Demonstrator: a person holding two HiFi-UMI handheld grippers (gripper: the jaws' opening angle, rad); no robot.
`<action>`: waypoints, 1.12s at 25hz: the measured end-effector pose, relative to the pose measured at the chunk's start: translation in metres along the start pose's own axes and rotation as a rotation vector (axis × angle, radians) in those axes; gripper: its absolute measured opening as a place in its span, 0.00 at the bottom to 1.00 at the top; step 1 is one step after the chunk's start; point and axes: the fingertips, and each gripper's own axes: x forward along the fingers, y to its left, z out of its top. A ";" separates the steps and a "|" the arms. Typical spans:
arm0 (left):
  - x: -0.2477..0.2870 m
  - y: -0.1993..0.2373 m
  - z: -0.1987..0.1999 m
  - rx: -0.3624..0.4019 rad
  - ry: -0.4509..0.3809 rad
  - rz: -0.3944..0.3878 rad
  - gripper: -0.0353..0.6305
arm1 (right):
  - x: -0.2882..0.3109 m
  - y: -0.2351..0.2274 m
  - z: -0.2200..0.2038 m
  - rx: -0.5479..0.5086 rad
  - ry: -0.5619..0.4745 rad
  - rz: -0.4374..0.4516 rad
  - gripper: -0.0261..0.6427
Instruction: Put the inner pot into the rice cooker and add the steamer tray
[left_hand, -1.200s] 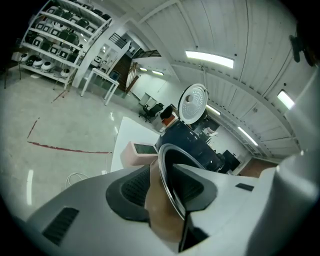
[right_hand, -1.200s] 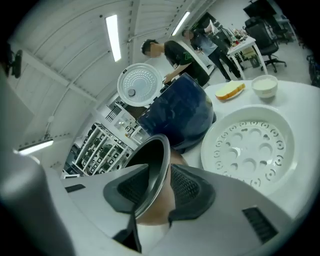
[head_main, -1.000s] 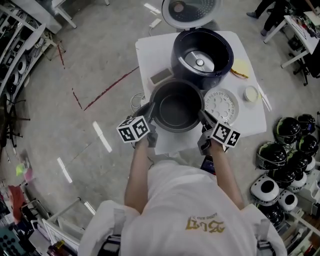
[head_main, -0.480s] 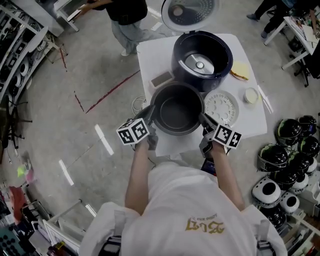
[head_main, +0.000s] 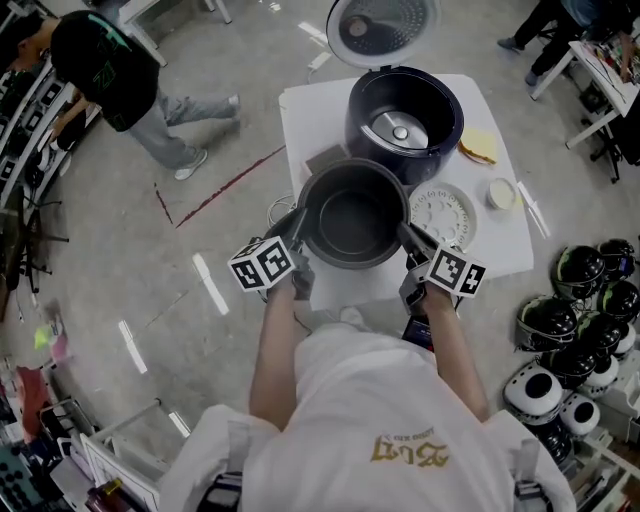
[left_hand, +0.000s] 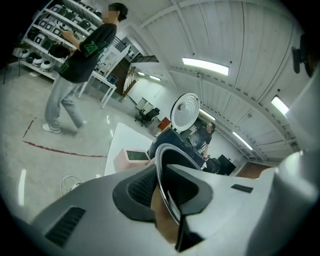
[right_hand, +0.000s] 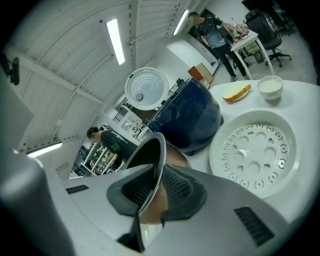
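Dark grey round metal inner pot (head_main: 352, 215): mouth up, its axis upright. Being round, it has no long side. Your two grips lie across it on a left-right line. It sits over the near part of the white square table (head_main: 300, 110), just near of the dark blue round rice cooker (head_main: 405, 110). In the head view its far rim overlaps the cooker's near wall. Whether its base is clear of the tabletop I cannot tell.

Left gripper (left_hand: 167, 195): narrow, one pad outside and one inside the pot's left wall, pinching the thin rim. Its jaws have just been closing, with that rim between them.

Right gripper (right_hand: 152, 192): narrow too, clamped on the pot's right rim the same way, wall between the ribbed pads.

The rice cooker stands open and empty at the far side of the table, its bright heating plate showing. Its round grey-white lid (head_main: 382, 25) is tipped back beyond it.

White round perforated steamer tray (head_main: 443, 213): flat on the table, just right of the pot and near your right gripper.

Small flat pinkish box (head_main: 325, 157): on the table left of the cooker, partly behind the pot's far rim.

A person in a dark top (head_main: 105, 70) is on the floor at far left.
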 end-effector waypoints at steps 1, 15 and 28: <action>-0.002 -0.002 0.002 0.001 -0.009 -0.003 0.17 | -0.002 0.003 0.002 -0.006 -0.004 0.008 0.14; -0.020 -0.029 0.038 0.002 -0.110 -0.037 0.17 | -0.012 0.042 0.035 -0.055 -0.056 0.103 0.14; -0.031 -0.054 0.081 0.032 -0.183 -0.112 0.17 | -0.018 0.080 0.067 -0.098 -0.126 0.173 0.14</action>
